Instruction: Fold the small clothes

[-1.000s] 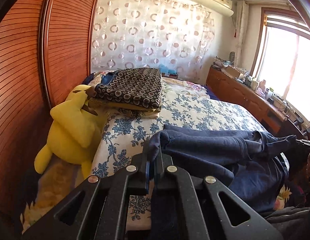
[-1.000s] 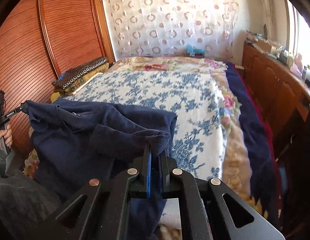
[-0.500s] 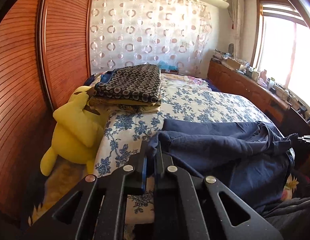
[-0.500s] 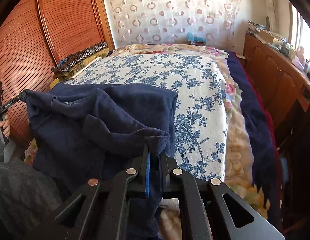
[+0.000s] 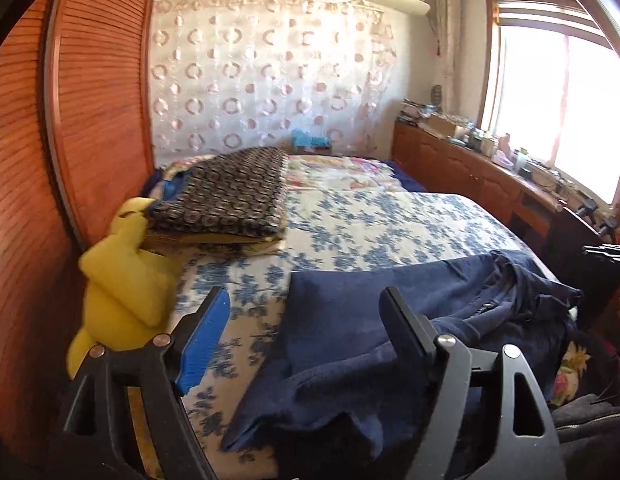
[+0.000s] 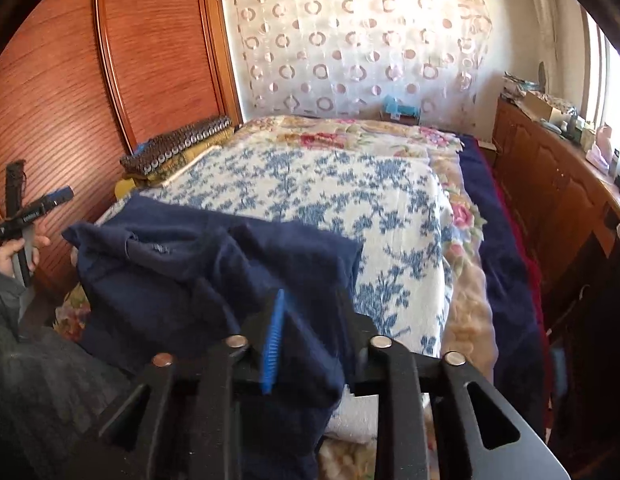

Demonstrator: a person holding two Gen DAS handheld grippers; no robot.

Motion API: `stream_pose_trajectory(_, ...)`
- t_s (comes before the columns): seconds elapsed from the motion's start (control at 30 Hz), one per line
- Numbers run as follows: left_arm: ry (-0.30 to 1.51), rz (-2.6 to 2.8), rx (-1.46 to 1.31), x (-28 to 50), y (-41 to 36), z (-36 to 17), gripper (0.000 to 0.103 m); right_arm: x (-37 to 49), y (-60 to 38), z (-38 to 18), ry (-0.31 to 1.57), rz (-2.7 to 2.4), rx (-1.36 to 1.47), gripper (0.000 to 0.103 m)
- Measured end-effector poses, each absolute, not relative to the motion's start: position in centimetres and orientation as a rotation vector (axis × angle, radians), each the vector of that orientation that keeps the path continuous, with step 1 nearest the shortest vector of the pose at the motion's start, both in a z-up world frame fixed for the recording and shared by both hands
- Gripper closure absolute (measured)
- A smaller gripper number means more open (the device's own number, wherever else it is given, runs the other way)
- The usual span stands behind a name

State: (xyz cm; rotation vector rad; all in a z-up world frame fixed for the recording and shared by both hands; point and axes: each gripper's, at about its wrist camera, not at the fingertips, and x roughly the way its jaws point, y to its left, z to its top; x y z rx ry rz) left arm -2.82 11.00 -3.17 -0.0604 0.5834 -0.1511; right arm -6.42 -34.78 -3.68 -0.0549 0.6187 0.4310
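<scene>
Garment [image 5: 350,320]: one piece, dark navy, soft knit or fleece-like cloth, no pattern. A small label or stitched mark shows near one rumpled fold [image 6: 160,248]; what it reads cannot be told. State: partly folded, loosely doubled over itself, with thick creases and a bunched ridge along its middle. Pose: flat over most of its far part, crumpled toward the near side. Place: on the bed [image 5: 390,224], at the near edge, on the blue-flowered white cover. Its far edge runs straight across the cover; its near part hangs over the bed's near edge. Kind of garment cannot be told.
</scene>
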Motion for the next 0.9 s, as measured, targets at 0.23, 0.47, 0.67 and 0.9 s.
stream_pose_trajectory(0.23,0.623,-0.225,-0.044,-0.5,8.9,-4.1,0.025,-3.0,-33.6,-5.1,0.618,0.403,-0.061,0.055)
stream_pose_trajectory(0.47,0.666,-0.224,-0.015,0.8,7.4,-4.9,0.025,2.7,-31.9,-8.8,0.702,0.359,-0.072,0.054)
stream_pose_trajectory(0.67,0.701,-0.226,-0.039,1.7,6.9,-5.8,0.025,6.9,-31.7,-11.1,0.804,0.353,-0.014,0.054)
stream_pose_trajectory(0.9,0.696,-0.22,-0.041,2.3,6.6,-5.5,0.025,8.7,-31.6,-11.8,0.827,0.381,0.034,0.055)
